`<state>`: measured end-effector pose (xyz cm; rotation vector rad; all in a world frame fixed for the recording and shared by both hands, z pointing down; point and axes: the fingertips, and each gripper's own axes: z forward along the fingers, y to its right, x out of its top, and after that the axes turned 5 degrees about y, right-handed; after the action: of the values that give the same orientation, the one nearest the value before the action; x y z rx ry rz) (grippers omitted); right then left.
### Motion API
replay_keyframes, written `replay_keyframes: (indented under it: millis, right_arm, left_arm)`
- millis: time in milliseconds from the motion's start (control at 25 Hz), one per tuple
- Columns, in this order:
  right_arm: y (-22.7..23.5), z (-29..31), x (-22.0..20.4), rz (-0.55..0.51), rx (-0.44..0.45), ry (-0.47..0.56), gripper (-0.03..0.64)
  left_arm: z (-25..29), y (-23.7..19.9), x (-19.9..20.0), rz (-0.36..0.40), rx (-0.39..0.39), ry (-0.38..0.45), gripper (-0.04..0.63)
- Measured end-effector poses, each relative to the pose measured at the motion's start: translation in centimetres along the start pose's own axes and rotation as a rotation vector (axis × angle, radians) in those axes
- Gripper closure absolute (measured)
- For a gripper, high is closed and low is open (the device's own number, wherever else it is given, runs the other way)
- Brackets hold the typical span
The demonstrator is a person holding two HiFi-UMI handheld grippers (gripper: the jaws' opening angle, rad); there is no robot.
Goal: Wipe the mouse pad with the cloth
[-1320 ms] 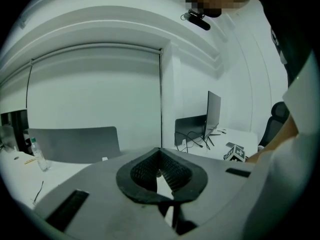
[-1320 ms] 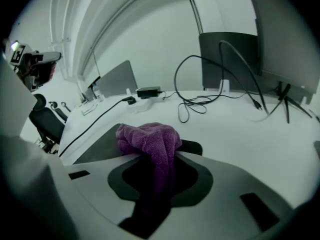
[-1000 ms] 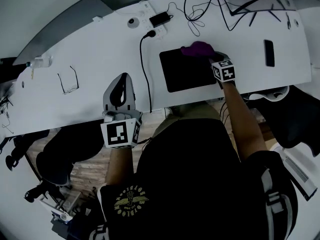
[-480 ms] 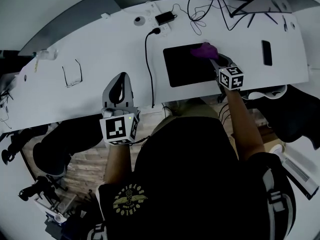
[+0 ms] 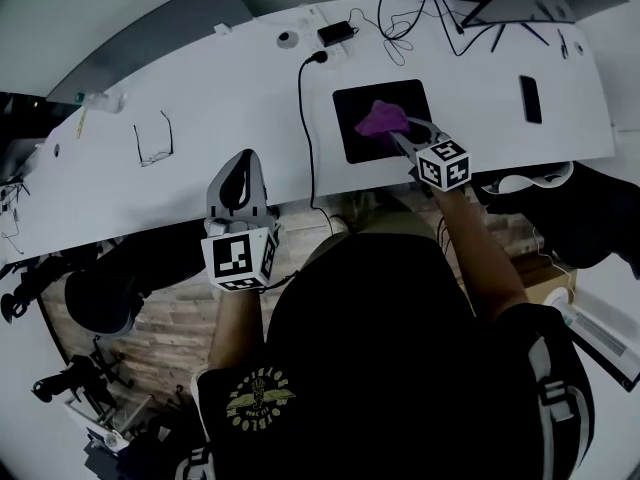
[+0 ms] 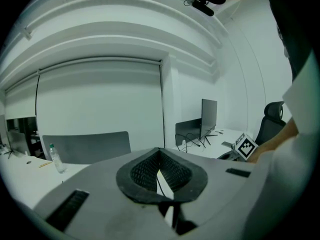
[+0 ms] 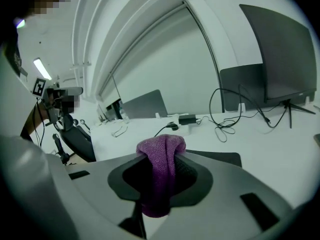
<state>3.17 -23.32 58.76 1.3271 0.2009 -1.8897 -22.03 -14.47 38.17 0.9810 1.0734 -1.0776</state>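
The black mouse pad [image 5: 400, 98] lies on the white desk [image 5: 200, 98], right of centre. A purple cloth [image 5: 380, 119] rests bunched on the pad's middle, and my right gripper [image 5: 397, 135] is shut on it from the near right. In the right gripper view the cloth [image 7: 161, 174] hangs pinched between the jaws, with the pad [image 7: 220, 158] just beyond. My left gripper [image 5: 242, 161] hovers at the desk's near edge, far left of the pad. Its jaws stand shut with nothing between them in the left gripper view [image 6: 160, 154].
A black cable [image 5: 308, 128] runs down the desk just left of the pad. Glasses [image 5: 155, 138] lie at the left, a charger [image 5: 335, 32] and tangled cables [image 5: 415, 13] at the back, a phone [image 5: 530, 98] to the right. A bottle [image 5: 100, 100] lies far left.
My right gripper has dragged the cloth from the pad's far right corner to its middle. The left gripper has stayed where it was.
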Motion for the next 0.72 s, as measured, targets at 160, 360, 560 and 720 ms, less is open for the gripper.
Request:
replay_keyframes:
  millis: [160, 360, 560, 720]
  right_arm:
    - [-3.9, 2.0, -1.5, 0.002, 0.061, -0.027, 0.529]
    - [-6.2, 5.9, -6.5, -0.033, 0.085, -0.171, 0.529]
    - [-4.6, 7.7, -10.6, -0.018, 0.022, -0.286, 0.528]
    - [-3.1, 8.2, -11.6, -0.020, -0.021, -0.314, 0.528]
  left_arm:
    - [-2.1, -0.4, -0.5, 0.003, -0.004, -0.010, 0.592]
    - [-4.0, -1.0, -1.5, -0.002, -0.007, -0.023, 0.592]
    - [-4.6, -0.8, -2.0, -0.001, -0.024, -0.029, 0.592]
    - [-4.0, -0.6, -2.2, 0.002, -0.034, -0.036, 0.592]
